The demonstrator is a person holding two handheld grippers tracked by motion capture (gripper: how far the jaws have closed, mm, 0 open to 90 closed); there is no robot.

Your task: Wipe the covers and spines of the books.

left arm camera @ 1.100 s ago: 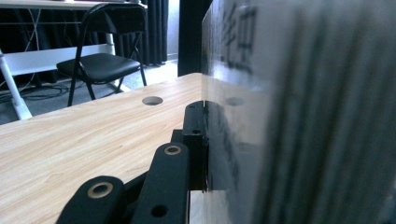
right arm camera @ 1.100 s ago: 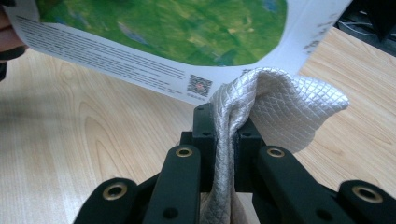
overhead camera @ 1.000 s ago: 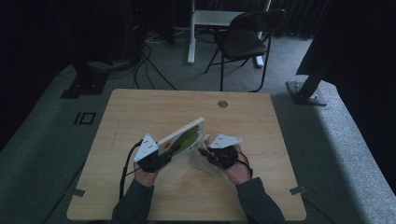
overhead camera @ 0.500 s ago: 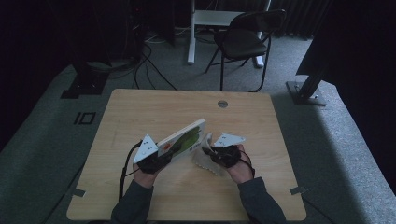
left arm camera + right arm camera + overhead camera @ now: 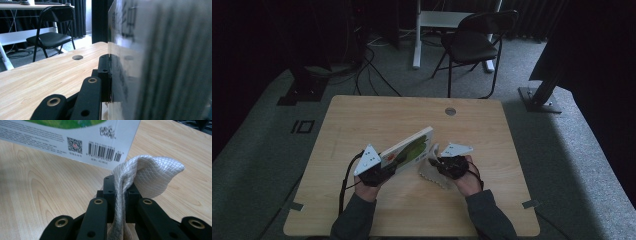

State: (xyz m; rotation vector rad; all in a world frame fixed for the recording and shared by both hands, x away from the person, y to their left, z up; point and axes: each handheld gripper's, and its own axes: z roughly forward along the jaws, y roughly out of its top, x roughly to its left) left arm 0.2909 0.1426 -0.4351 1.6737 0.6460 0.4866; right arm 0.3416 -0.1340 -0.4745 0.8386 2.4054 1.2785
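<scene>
Wiping of a book cover, step in hand. The left gripper (image 5: 384, 172) is clamped on the lower corner of a hardcover book (image 5: 408, 150), whose green-illustrated cover tilts up off the wooden table (image 5: 362, 120) and slants away toward the table's far edge; in the left gripper view one black jaw lies flat against the cover (image 5: 130, 62), with the page edges blurred at the right of that view. The right gripper (image 5: 438, 164) is closed on a fold of white quilted cloth (image 5: 150, 173), pinched narrowly between both jaws, its loose end bunched above them and its tail lying on the table beside the person's right hand (image 5: 467, 181). In the right gripper view the cloth stands just beside the cover's lower corner, where the barcode (image 5: 103, 152) and a QR code (image 5: 74, 145) are printed; whether cloth and cover touch cannot be told. The book sits near the middle of the table, somewhat toward the near edge, well apart from the round cable hole (image 5: 450, 111) by the far edge. Judged from this arrangement, the cloth is about to be drawn across the cover: the next move calls for the left grip to stay firm and the book steady while the right gripper presses the fold onto the cover and sweeps it along without losing the cloth.
</scene>
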